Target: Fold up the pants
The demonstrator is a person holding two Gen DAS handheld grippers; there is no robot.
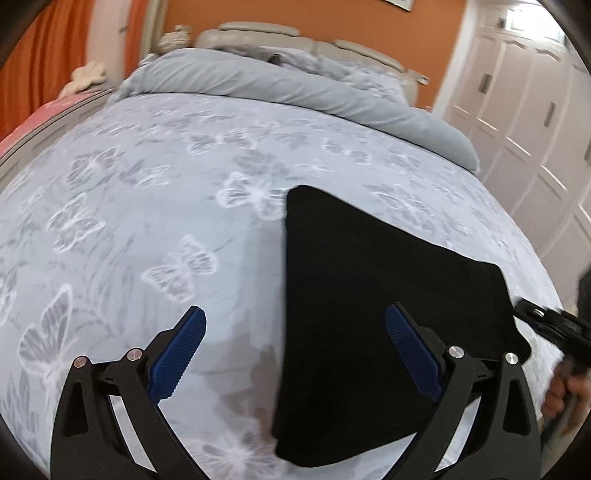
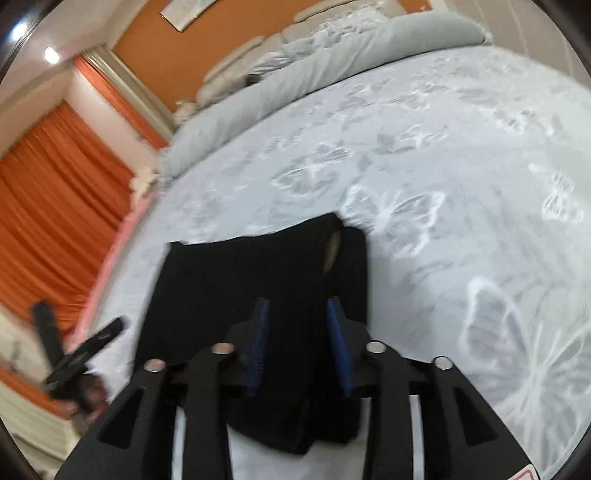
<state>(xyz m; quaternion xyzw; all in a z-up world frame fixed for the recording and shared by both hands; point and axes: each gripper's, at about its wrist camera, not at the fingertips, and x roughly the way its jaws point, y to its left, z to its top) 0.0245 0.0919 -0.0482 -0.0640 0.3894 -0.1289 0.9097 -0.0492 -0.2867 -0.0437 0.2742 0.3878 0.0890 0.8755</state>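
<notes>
Black pants (image 1: 369, 277) lie folded into a flat block on the butterfly-print bedspread (image 1: 147, 221). My left gripper (image 1: 295, 312) hangs wide open just above the bed at the pants' left edge, its blue pads bare. The right-hand finger (image 1: 413, 350) stands over the black cloth. In the right wrist view the same pants (image 2: 258, 266) lie under my right gripper (image 2: 297, 303), whose jaws stand partly apart with no cloth pinched between the pads. Each gripper shows at the edge of the other's view: the right gripper (image 1: 546, 325), held by a hand, and the left gripper (image 2: 74, 350).
A grey duvet (image 1: 295, 85) is rolled up across the head of the bed, before a padded headboard (image 1: 258, 33). White wardrobe doors (image 1: 517, 110) stand to the right of the bed. Orange curtains (image 2: 55, 206) hang on the far left side.
</notes>
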